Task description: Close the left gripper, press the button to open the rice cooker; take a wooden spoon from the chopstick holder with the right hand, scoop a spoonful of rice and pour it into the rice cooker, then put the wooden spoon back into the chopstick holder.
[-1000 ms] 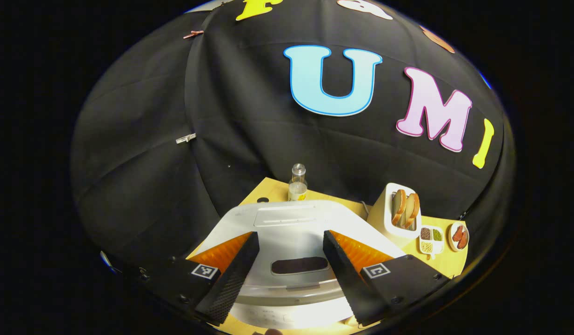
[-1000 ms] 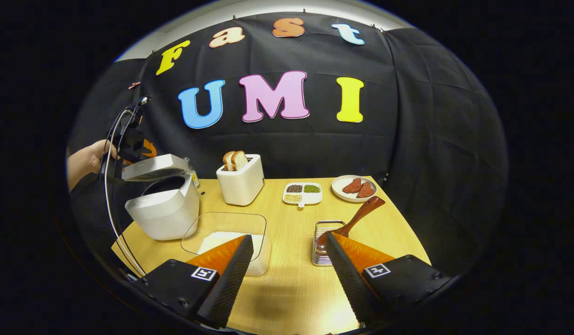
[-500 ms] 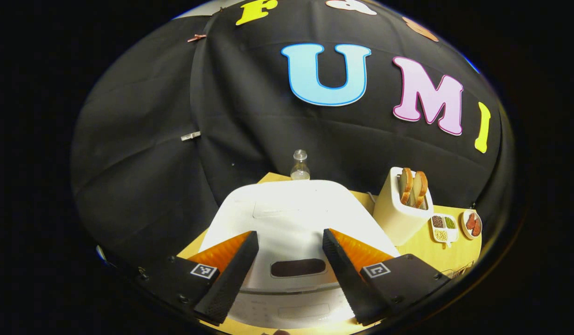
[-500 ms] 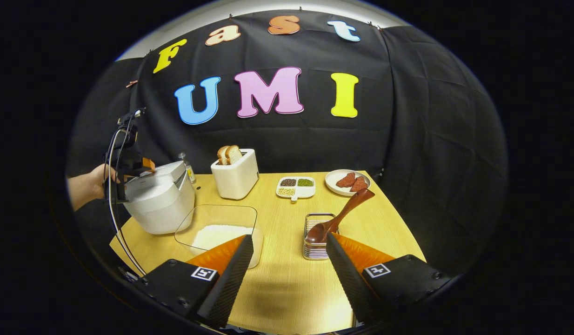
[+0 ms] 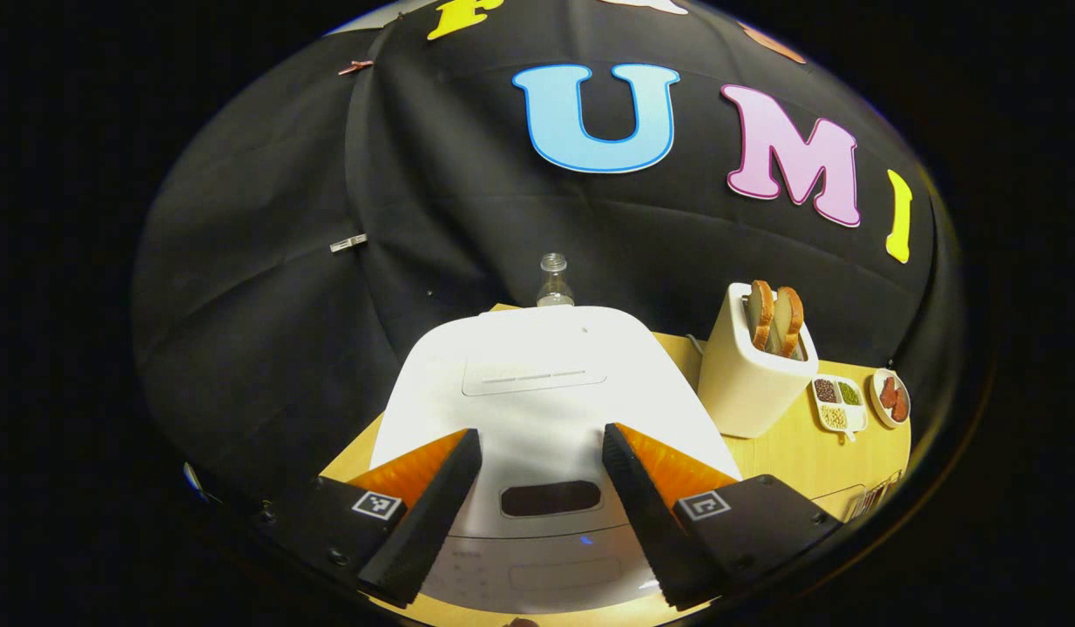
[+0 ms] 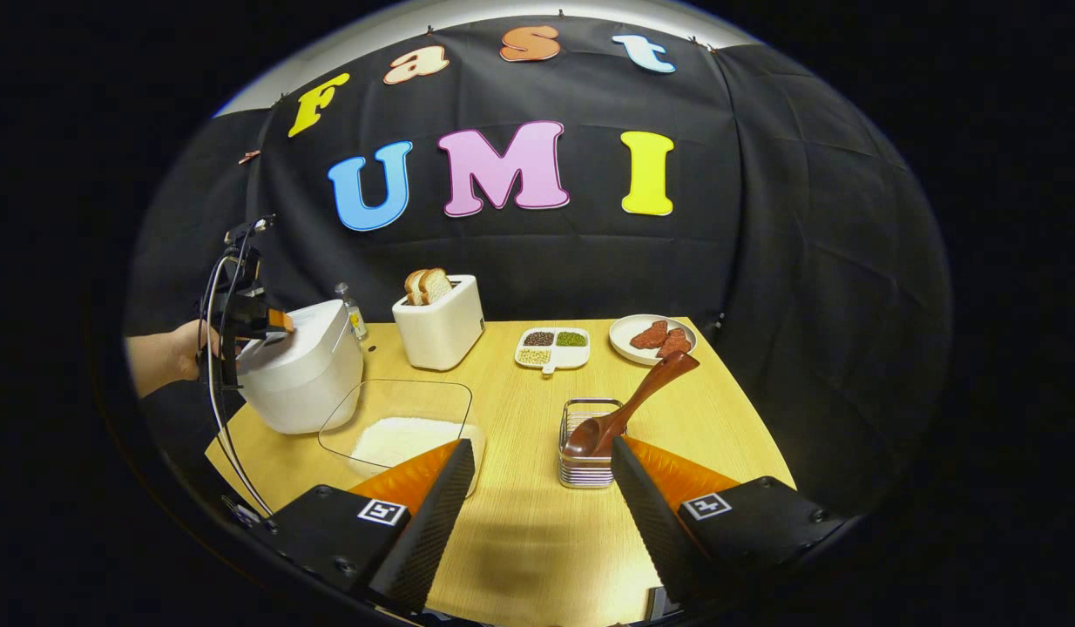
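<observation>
Hovering over the closed rice cooker (image 5: pixel 546 409), the left gripper (image 5: pixel 537 514) has its fingers spread wide — the lid's dark button (image 5: pixel 551 498) lies between them. Right of the cooker, the wooden spoon (image 6: pixel 629 409) leans in the chopstick holder (image 6: pixel 587 453), just ahead of the right gripper (image 6: pixel 537 514) — fingers wide, empty.

**Wooden table laid out in the booth**

A light wooden table (image 6: pixel 537 531) carries a toaster (image 6: pixel 440 324) at its back edge. Left of the toaster stand a small bottle (image 6: pixel 353 312) and a white rice cooker (image 6: pixel 304 374), its lid down. In front of the toaster lies a clear tub of rice (image 6: pixel 398 431). To the toaster's right sit a divided dish (image 6: pixel 552 347) and a plate (image 6: pixel 629 335); nearer, a wire holder (image 6: pixel 585 457).
</observation>
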Demonstrator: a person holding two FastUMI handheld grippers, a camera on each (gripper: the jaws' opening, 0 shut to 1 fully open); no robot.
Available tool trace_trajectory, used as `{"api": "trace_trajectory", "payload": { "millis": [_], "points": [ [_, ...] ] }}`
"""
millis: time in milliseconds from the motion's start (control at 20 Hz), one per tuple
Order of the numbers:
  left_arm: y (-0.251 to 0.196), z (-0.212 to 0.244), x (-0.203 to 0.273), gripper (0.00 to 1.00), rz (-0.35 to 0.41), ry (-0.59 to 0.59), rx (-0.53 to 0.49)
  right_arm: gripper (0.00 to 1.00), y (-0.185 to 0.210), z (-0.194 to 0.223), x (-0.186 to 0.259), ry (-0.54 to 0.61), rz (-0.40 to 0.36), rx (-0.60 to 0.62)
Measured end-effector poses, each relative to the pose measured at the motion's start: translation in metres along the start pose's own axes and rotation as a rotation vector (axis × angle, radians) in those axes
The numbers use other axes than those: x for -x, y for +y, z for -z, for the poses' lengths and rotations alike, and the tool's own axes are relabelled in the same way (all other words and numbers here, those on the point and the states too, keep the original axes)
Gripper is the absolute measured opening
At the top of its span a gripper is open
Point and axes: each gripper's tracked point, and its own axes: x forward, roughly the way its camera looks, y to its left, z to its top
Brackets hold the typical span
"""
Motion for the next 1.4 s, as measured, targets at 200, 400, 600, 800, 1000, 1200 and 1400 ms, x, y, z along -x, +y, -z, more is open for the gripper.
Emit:
{"api": "trace_trajectory", "payload": {
  "millis": [200,400,600,800,1000,1200,1400],
  "points": [
    [-0.012,-0.010,0.027,0.98,0.050,-0.029,0.030,0.99,-0.010,-0.010,-0.018,-0.012,-0.029,0.008],
    [-0.027,-0.051,0.103,0.96,0.056,-0.244,-0.023,0.99,-0.014,-0.041,-0.043,-0.032,-0.075,0.031],
    [-0.043,-0.064,0.191,0.95,0.103,-0.371,0.005,0.99,-0.022,-0.098,-0.044,-0.139,-0.076,0.057],
    [-0.048,-0.061,0.265,0.96,0.159,-0.454,0.021,0.98,-0.032,-0.151,-0.008,-0.274,-0.007,0.066],
    [-0.039,-0.042,0.313,0.96,0.228,-0.460,0.050,0.98,-0.028,-0.157,0.055,-0.331,0.085,0.018],
    [-0.028,-0.015,0.345,0.95,0.285,-0.476,0.011,0.98,-0.019,-0.147,0.120,-0.386,0.171,0.010],
    [-0.022,0.007,0.357,0.95,0.348,-0.470,-0.027,0.98,-0.010,-0.122,0.160,-0.390,0.232,0.035]
  ]
}}
